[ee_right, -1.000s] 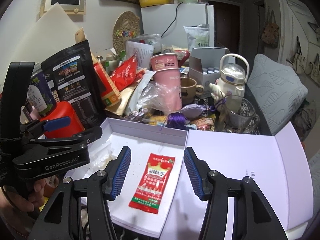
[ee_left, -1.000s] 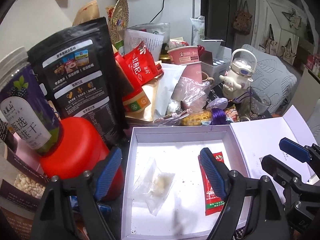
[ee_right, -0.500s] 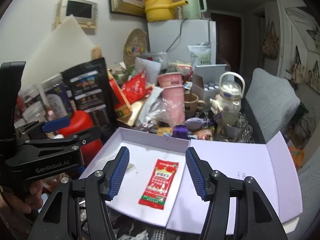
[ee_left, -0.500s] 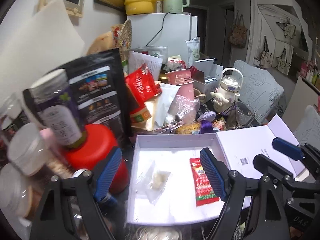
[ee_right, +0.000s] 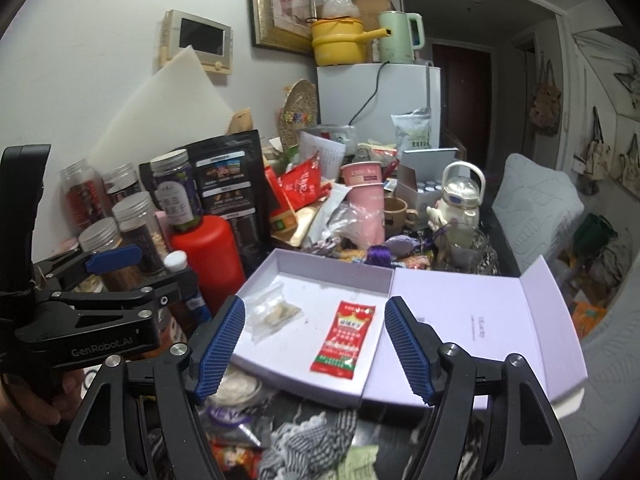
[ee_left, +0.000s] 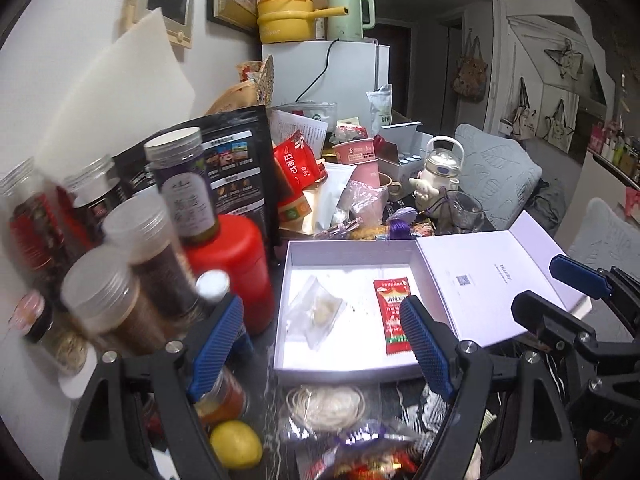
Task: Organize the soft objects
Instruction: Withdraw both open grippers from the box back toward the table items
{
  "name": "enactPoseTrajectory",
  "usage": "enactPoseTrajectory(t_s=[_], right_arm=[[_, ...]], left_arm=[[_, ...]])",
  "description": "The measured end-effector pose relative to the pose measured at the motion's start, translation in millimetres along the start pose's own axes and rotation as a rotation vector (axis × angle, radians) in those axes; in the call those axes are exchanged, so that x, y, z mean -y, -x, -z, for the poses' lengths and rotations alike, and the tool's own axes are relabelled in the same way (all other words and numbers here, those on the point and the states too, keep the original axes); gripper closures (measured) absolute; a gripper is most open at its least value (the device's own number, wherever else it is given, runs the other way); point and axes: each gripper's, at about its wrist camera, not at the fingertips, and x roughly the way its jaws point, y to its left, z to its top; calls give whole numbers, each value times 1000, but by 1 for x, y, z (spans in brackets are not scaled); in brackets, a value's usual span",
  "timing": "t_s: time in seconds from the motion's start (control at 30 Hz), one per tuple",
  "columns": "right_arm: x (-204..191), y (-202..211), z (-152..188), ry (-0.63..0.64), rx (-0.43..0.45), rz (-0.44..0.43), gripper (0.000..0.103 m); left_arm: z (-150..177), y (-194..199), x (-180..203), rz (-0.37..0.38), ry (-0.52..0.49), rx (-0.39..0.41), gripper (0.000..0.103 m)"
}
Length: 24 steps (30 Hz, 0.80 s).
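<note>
An open white box (ee_left: 352,242) (ee_right: 332,264) lies on the cluttered table, its lid (ee_left: 480,280) (ee_right: 472,312) folded flat to the right. A red sauce sachet (ee_left: 394,320) (ee_right: 346,332) and a clear plastic bag (ee_left: 318,314) (ee_right: 270,314) holding white bits lie flat inside it. My left gripper (ee_left: 320,303) hovers open before the box's near edge with nothing between its pads. My right gripper (ee_right: 315,304) hangs beside it on the right; its jaws are opening and hold nothing. Each gripper shows at the edge of the other's view.
A red jar (ee_left: 228,264) and several capped jars crowd the box's left side. A lemon (ee_left: 236,444), a bag of rubber bands (ee_left: 324,404), a striped cloth (ee_right: 316,436) and snack packets lie in front. Pink cups (ee_right: 364,200), bags and a white kettle (ee_right: 460,196) stand behind.
Both grippers have drawn back and up from the box, so the clutter in front of it now shows. The right jaws have widened. The sachet and bag have stayed in place.
</note>
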Motion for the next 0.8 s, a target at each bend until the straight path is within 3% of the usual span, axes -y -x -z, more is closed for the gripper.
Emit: enactPoseTrajectory(t_s=[0.3, 0.43, 0.8], right_arm=[[-14, 36, 25, 3, 12, 5, 30], [-21, 49, 40, 15, 18, 14, 23], [-30, 70, 77, -4, 5, 16, 23]], left_arm=[[31, 41, -8, 38, 14, 17, 22], [44, 52, -9, 41, 20, 11, 22], [80, 70, -5, 77, 4, -1, 22]])
